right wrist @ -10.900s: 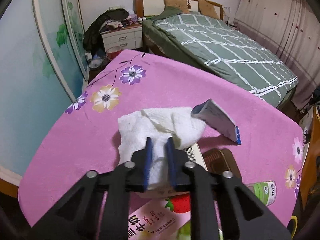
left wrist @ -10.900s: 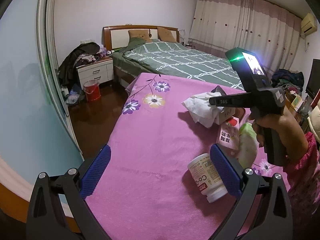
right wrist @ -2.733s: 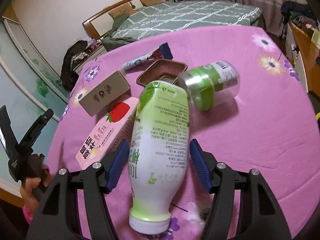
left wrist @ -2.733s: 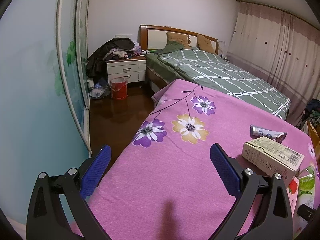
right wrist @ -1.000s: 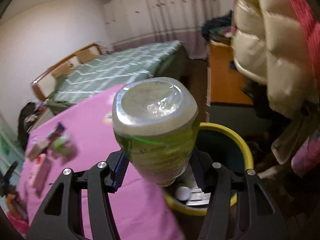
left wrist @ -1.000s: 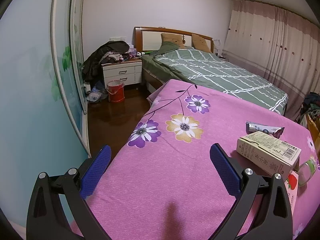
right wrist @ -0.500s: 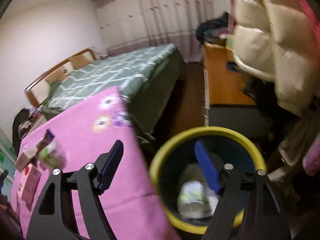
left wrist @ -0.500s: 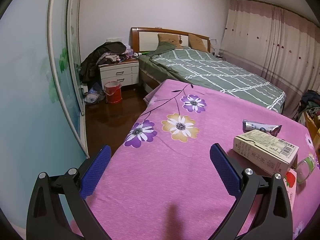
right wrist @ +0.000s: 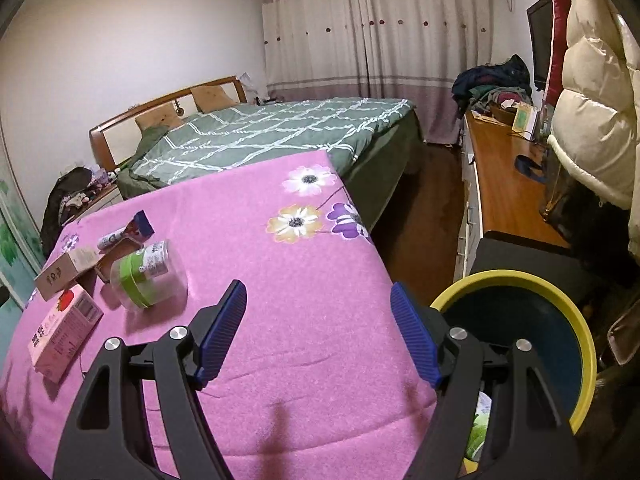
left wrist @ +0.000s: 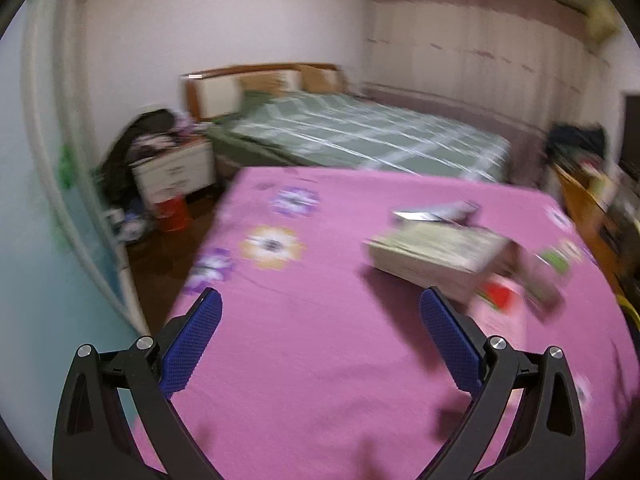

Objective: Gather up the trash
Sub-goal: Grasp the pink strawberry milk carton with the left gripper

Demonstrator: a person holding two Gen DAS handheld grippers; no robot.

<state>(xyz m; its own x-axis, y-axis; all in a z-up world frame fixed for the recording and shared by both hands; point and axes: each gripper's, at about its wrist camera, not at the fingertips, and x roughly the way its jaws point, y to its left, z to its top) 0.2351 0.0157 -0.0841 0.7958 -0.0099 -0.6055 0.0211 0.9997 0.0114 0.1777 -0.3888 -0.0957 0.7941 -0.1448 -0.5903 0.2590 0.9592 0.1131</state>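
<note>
On the pink cloth [right wrist: 304,312], toward its left side in the right wrist view, the remaining trash lies in a loose cluster: a clear jar [right wrist: 150,276] with a green band on its side, a pink carton [right wrist: 64,330] with a strawberry print just nearer the camera, a brown box [right wrist: 66,268] behind the carton, and a small tube [right wrist: 126,232] with a dark end beyond the box. A brownish tin [right wrist: 105,270] shows partly between the box and the jar. At the cloth's near right corner, below its edge, stands a bin [right wrist: 560,292] with a yellow rim and a dark inside; something green and white lies in it, mostly hidden behind the gripper arm.

The right gripper [right wrist: 318,332] hangs over bare cloth between the jar and the bin, its blue pads spread wide with nothing between them. The left gripper [left wrist: 320,336] is likewise spread wide and empty above the cloth; its view is blurred, but the box [left wrist: 436,258], the tube [left wrist: 434,212], the carton [left wrist: 500,304] and the jar [left wrist: 552,276] can be made out ahead and to its right.

Beyond the cloth is a bed [right wrist: 272,132] with a green checked cover, with curtains [right wrist: 372,40] behind it. A wooden desk [right wrist: 504,184] runs along the right, and a white padded coat [right wrist: 596,92] hangs above it.
</note>
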